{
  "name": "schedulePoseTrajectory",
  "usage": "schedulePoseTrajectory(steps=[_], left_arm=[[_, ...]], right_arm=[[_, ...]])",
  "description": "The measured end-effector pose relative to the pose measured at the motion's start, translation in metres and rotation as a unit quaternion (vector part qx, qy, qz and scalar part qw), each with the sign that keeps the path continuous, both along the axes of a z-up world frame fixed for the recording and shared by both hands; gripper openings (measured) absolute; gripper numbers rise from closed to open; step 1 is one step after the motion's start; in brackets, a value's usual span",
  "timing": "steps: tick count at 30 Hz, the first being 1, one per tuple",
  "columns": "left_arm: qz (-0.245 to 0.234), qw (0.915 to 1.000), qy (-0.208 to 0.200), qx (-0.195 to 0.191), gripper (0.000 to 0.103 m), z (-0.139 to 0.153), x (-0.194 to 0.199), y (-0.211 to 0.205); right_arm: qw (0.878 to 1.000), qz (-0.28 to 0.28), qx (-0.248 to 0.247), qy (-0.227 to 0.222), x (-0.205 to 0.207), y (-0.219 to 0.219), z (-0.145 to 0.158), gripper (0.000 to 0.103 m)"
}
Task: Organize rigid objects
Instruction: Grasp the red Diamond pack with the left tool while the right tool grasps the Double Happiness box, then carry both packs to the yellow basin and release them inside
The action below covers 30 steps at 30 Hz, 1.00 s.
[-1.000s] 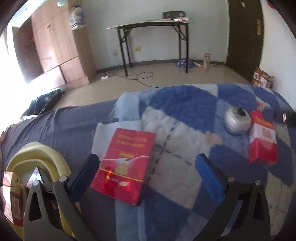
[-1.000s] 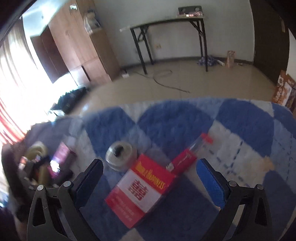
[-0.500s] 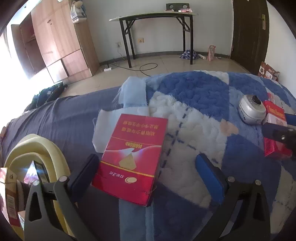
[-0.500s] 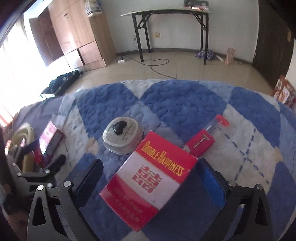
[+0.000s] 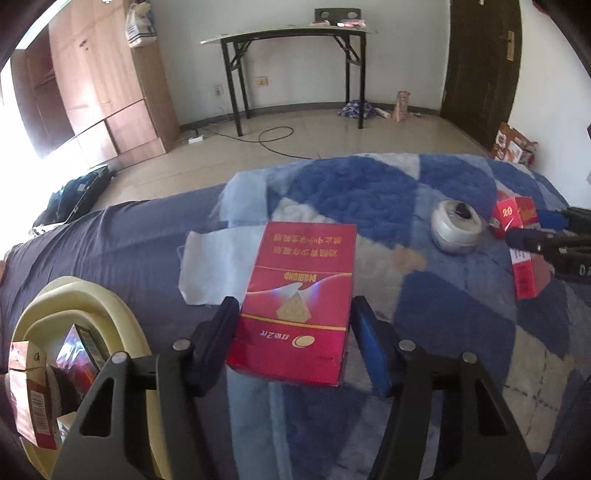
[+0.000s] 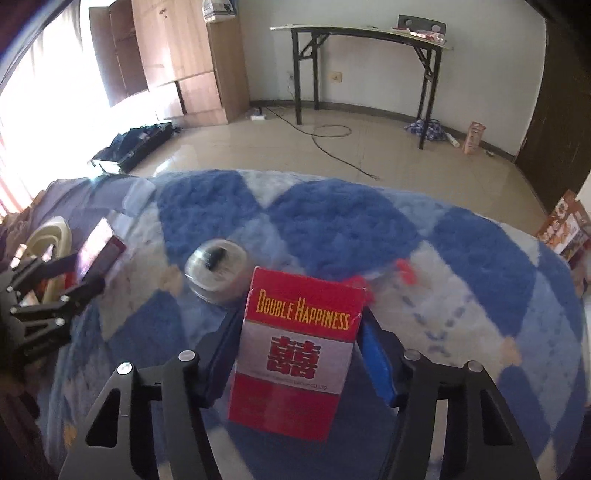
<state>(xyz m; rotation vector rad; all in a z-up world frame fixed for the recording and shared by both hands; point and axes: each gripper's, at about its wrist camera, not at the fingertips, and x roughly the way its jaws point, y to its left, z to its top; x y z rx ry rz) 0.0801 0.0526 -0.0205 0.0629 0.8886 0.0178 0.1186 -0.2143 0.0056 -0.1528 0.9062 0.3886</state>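
Note:
My left gripper (image 5: pixel 291 343) is shut on a flat red Diamond box (image 5: pixel 299 291), its pads on both long sides, over the blue and white blanket (image 5: pixel 369 192). My right gripper (image 6: pixel 299 354) is shut on a red and white Double Happiness box (image 6: pixel 295 350). That box also shows at the right of the left wrist view (image 5: pixel 524 273). A round silver tin (image 6: pixel 216 269) with a black knob lies just beyond it, also in the left wrist view (image 5: pixel 456 230). A cream basket (image 5: pixel 88 306) at lower left holds several small boxes.
A red-capped tube (image 6: pixel 402 273) lies blurred behind the Double Happiness box. A white cloth (image 5: pixel 218 266) lies under the Diamond box. Beyond the bed are a tiled floor, a black folding table (image 5: pixel 291 33), a wooden wardrobe (image 5: pixel 96 85) and a dark door (image 5: pixel 480 62).
Both grippers have closed from wide open onto their boxes. The left moved forward around the Diamond box; the right moved onto the Double Happiness box, now squared between its fingers.

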Motion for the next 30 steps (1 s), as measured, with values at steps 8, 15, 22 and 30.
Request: schedulePoseTrajectory(steps=[8, 15, 22, 30], left_arm=[[0.009, 0.9998, 0.007, -0.015, 0.063, -0.018, 0.012, -0.001], [-0.006, 0.9999, 0.001, -0.016, 0.058, -0.020, 0.009, -0.006], [-0.017, 0.9970, -0.075, -0.007, 0.058, 0.052, -0.031, 0.004], [0.159, 0.9773, -0.126, 0.060, 0.058, 0.128, -0.160, 0.117]], right_arm=[[0.999, -0.009, -0.025, 0.028, 0.004, 0.007, -0.019, 0.064], [0.998, 0.001, -0.050, 0.037, 0.000, 0.002, -0.019, 0.057], [1.000, 0.007, -0.030, -0.002, -0.017, -0.010, 0.018, 0.055], [0.983, 0.164, 0.082, -0.021, -0.084, 0.043, 0.074, 0.055]])
